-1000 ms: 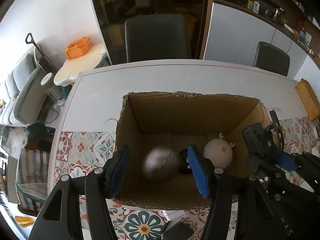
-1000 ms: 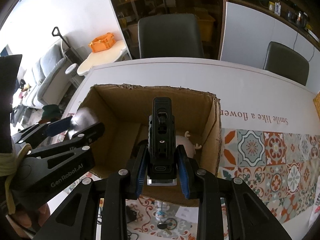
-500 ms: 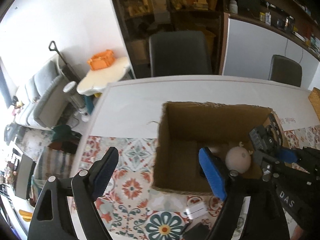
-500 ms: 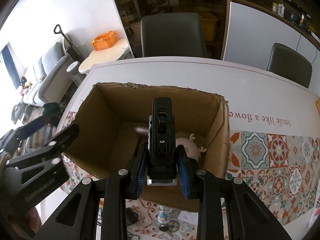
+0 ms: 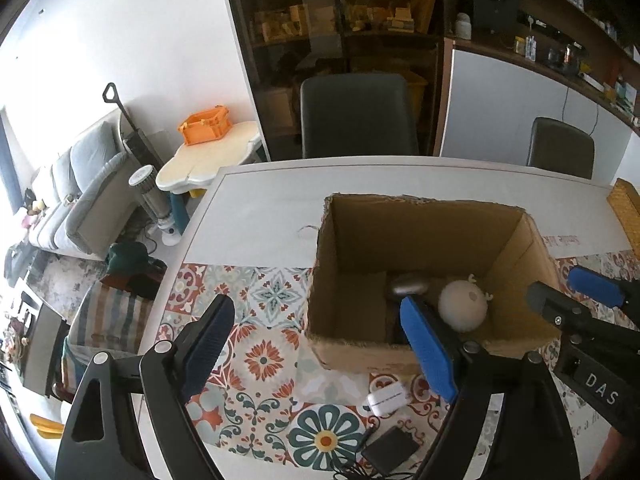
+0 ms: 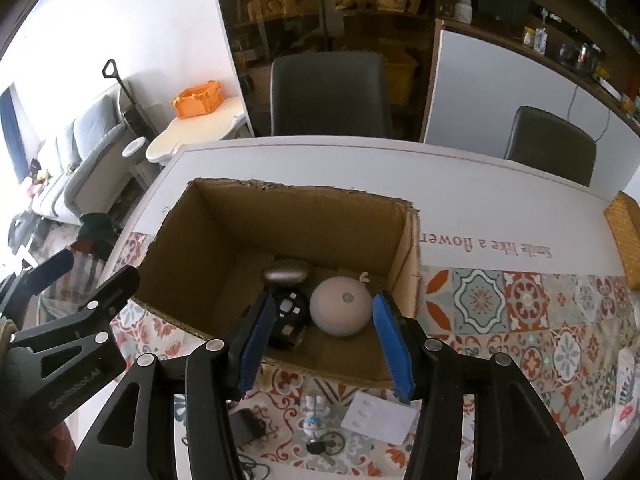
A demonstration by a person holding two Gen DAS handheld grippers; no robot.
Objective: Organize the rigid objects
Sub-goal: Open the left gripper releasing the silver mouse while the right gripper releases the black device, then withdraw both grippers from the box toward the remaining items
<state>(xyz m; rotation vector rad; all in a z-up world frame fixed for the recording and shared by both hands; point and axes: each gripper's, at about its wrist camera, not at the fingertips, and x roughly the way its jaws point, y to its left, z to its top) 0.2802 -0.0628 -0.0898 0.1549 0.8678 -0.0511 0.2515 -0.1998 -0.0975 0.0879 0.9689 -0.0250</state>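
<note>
An open cardboard box (image 6: 208, 240) (image 5: 352, 240) stands on the patterned table. Inside lie a grey-brown oval object (image 6: 286, 274) (image 5: 408, 284), a pale round ball with small antlers (image 6: 340, 312) (image 5: 462, 306) and a black device (image 6: 288, 314). My right gripper (image 6: 325, 344) hangs over the box's near edge; its jaws are opening and nothing is between them, with the black device lying below in the box. Over the box's near left corner, my left gripper (image 5: 320, 340) is open wide and holds nothing.
In front of the box lie a white earbud case (image 5: 386, 398), a black adapter (image 5: 394, 450) with a cable, a small figurine (image 6: 316, 414) and a white card (image 6: 378, 416). A wicker box (image 6: 624, 232) sits at the table's right edge. Two dark chairs stand behind the table.
The left gripper let the grey oval object fall into the box, opened wide and drew away to the left. The right gripper opened and the black device it held now lies in the box.
</note>
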